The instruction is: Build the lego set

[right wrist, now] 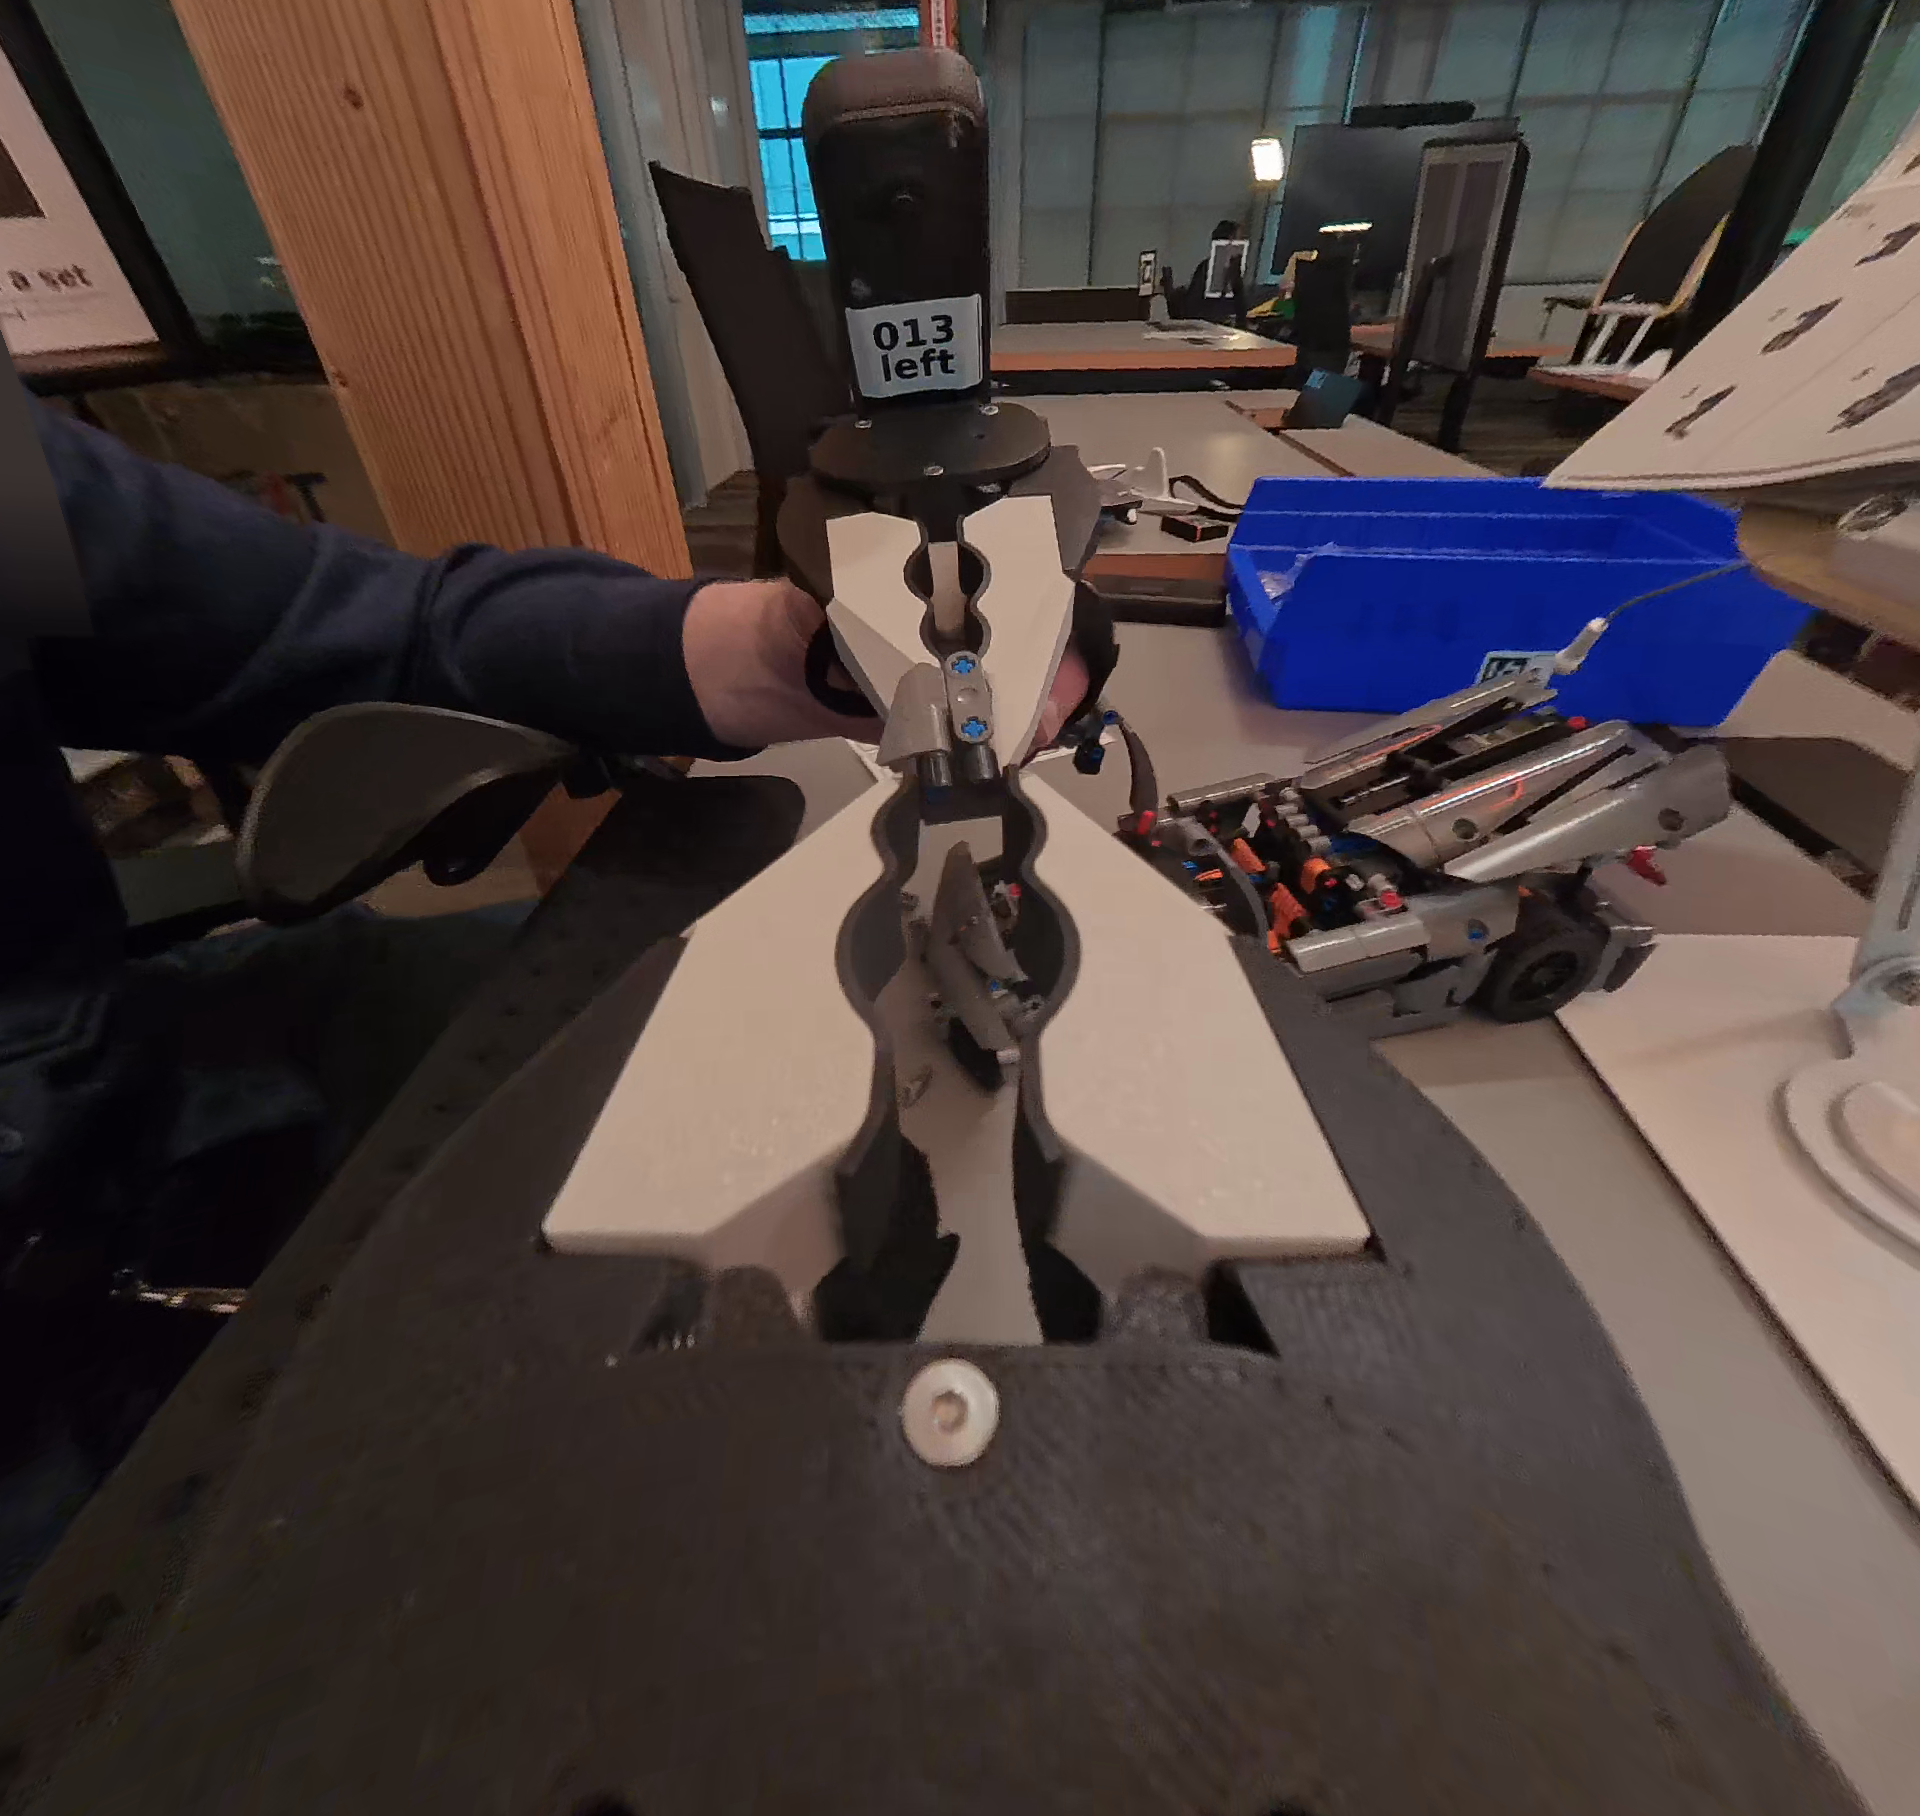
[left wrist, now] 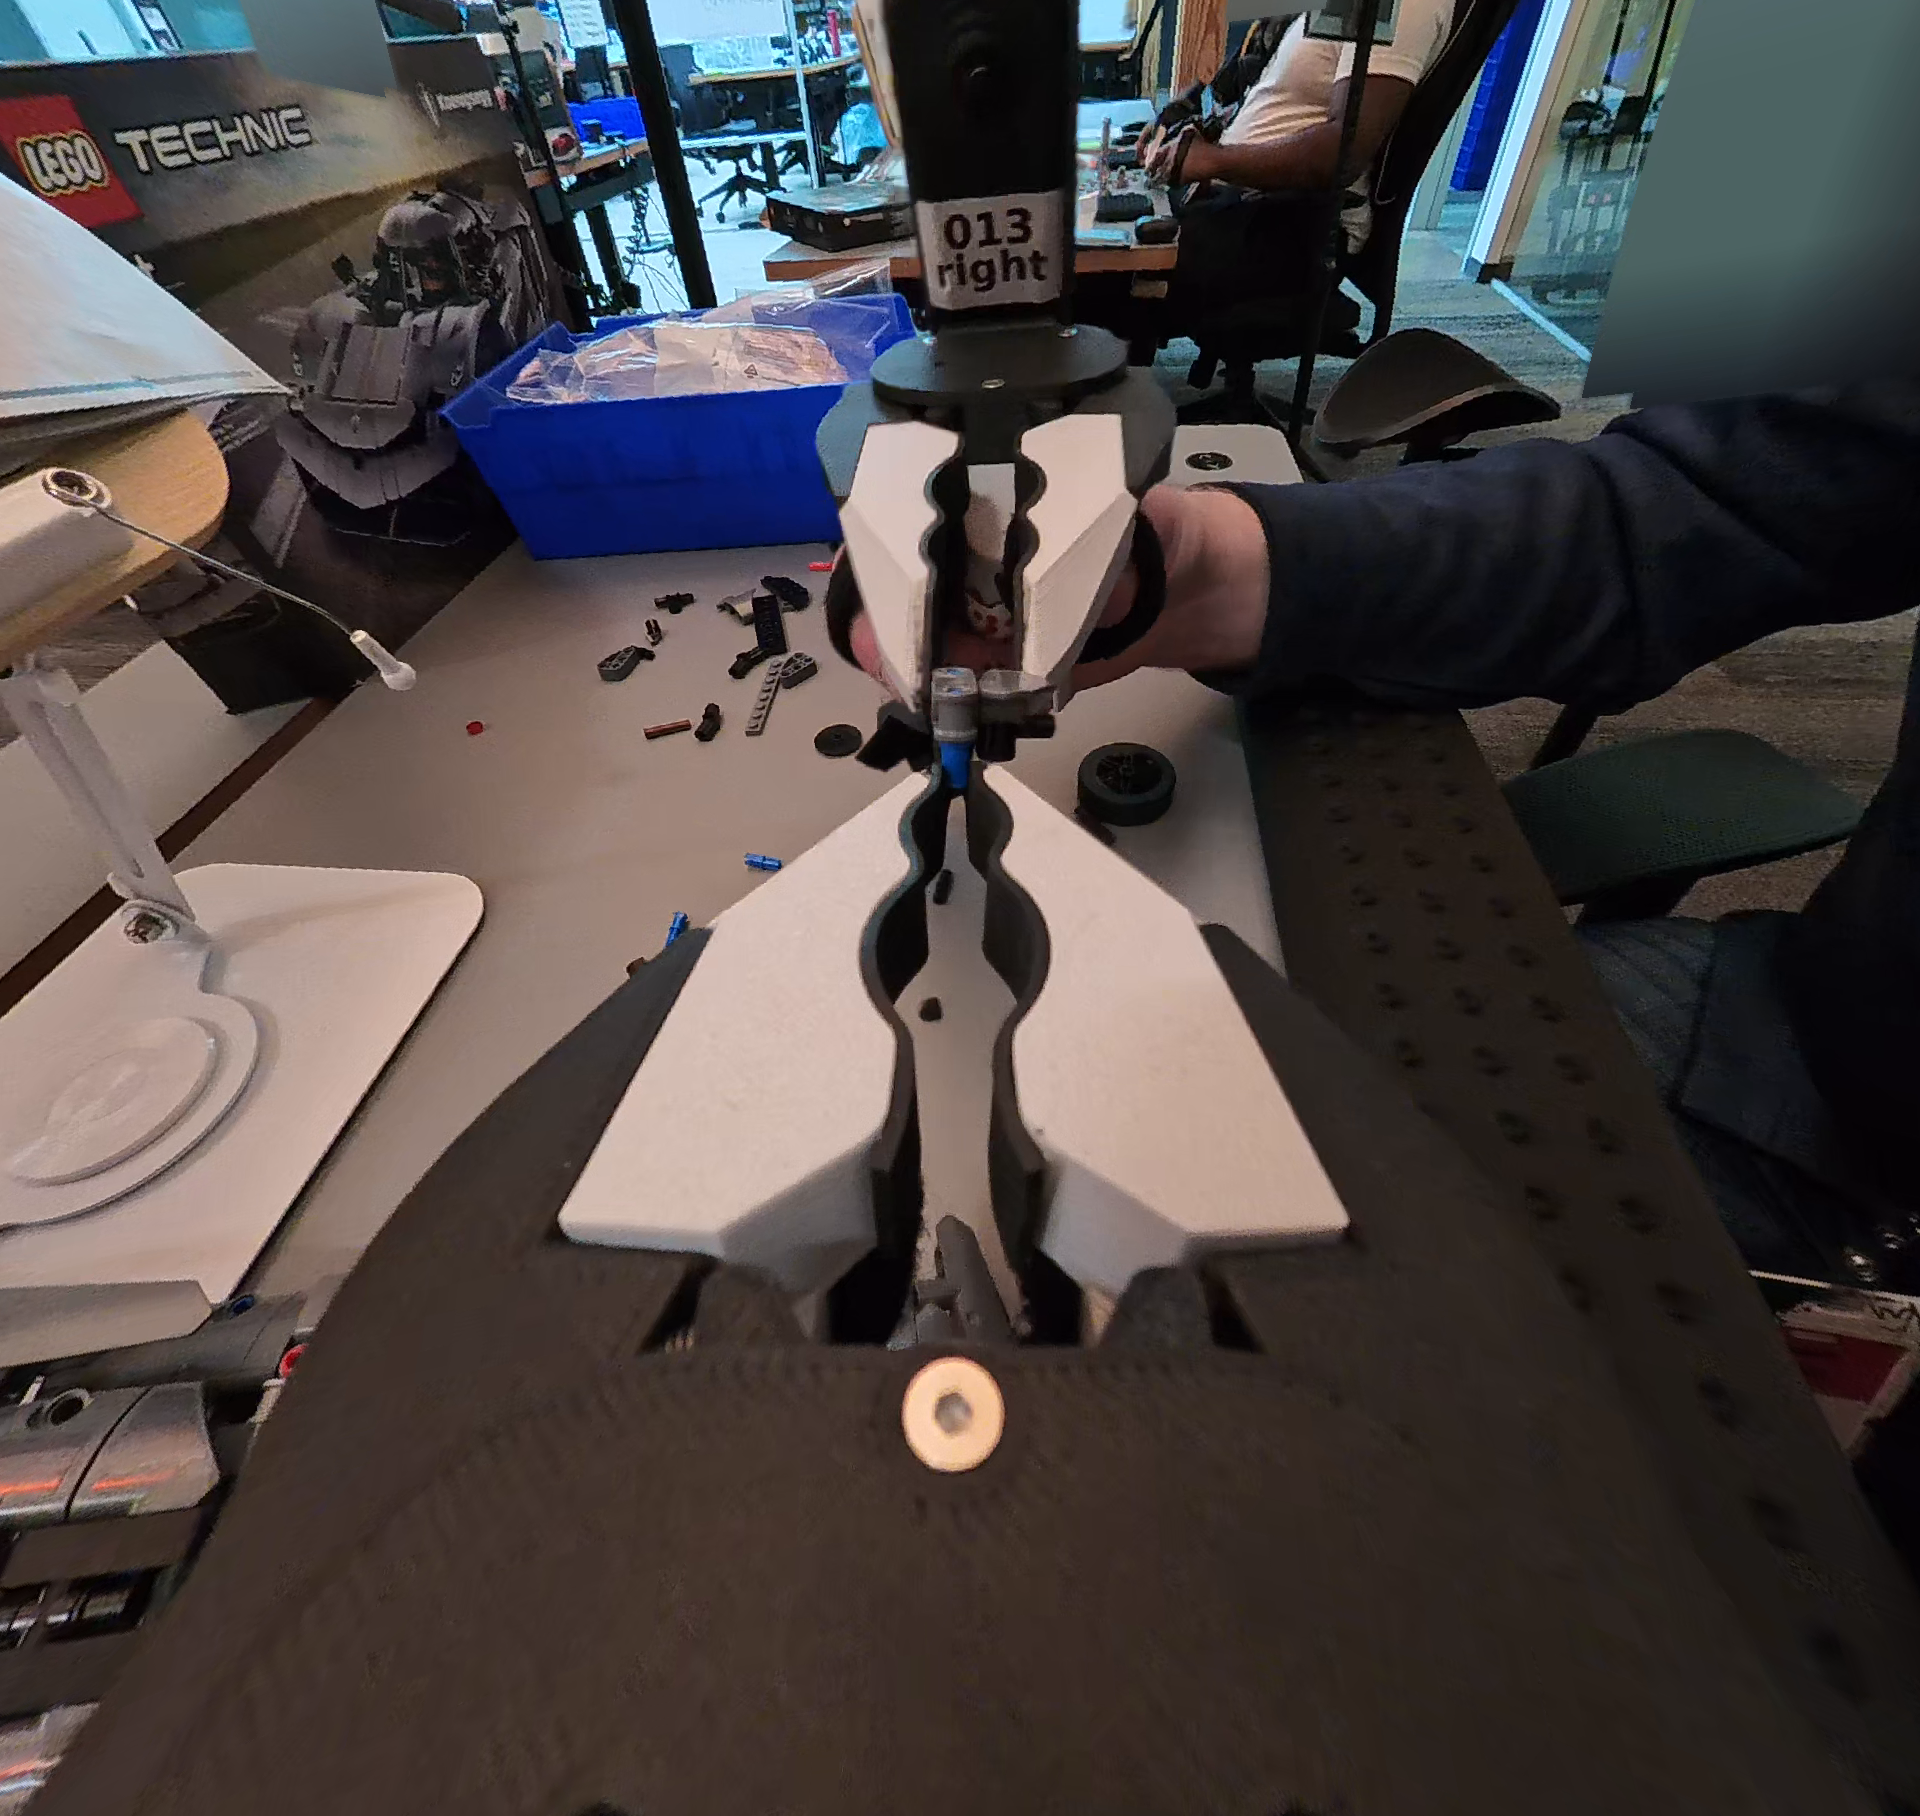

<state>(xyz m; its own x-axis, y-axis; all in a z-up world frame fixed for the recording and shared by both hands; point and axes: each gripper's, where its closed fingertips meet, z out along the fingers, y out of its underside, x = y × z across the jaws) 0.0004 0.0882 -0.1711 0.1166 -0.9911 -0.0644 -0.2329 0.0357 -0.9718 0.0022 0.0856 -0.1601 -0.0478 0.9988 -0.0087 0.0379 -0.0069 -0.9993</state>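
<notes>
My two grippers meet tip to tip above the grey table (left wrist: pixel 540 831). My right gripper (left wrist: pixel 977 691) points toward the left wrist camera and is shut on a small grey sub-assembly (left wrist: pixel 987 698) with black parts. A blue pin (left wrist: pixel 954 764) sticks out of it, and my left gripper (left wrist: pixel 954 779) is shut on that pin. In the right wrist view, my right gripper (right wrist: pixel 961 795) holds the sub-assembly's black end. Its grey beam with blue pins (right wrist: pixel 964 701) lies against my left gripper (right wrist: pixel 951 743). A grey curved piece (right wrist: pixel 977 966) shows through the gap between my right fingers.
The partly built grey car (right wrist: pixel 1455 862) stands on the table near a blue bin (right wrist: pixel 1455 603). Loose small parts (left wrist: pixel 748 644) and a black wheel (left wrist: pixel 1127 781) lie behind the grippers. A white stand base (left wrist: pixel 208 1039), the set's box (left wrist: pixel 260 208) and a black perforated board (left wrist: pixel 1455 935) border the area. Less than 4 cm separates the two grippers' tips. The grey curved piece (right wrist: pixel 977 966) is about 15 cm from both grippers' fingertips.
</notes>
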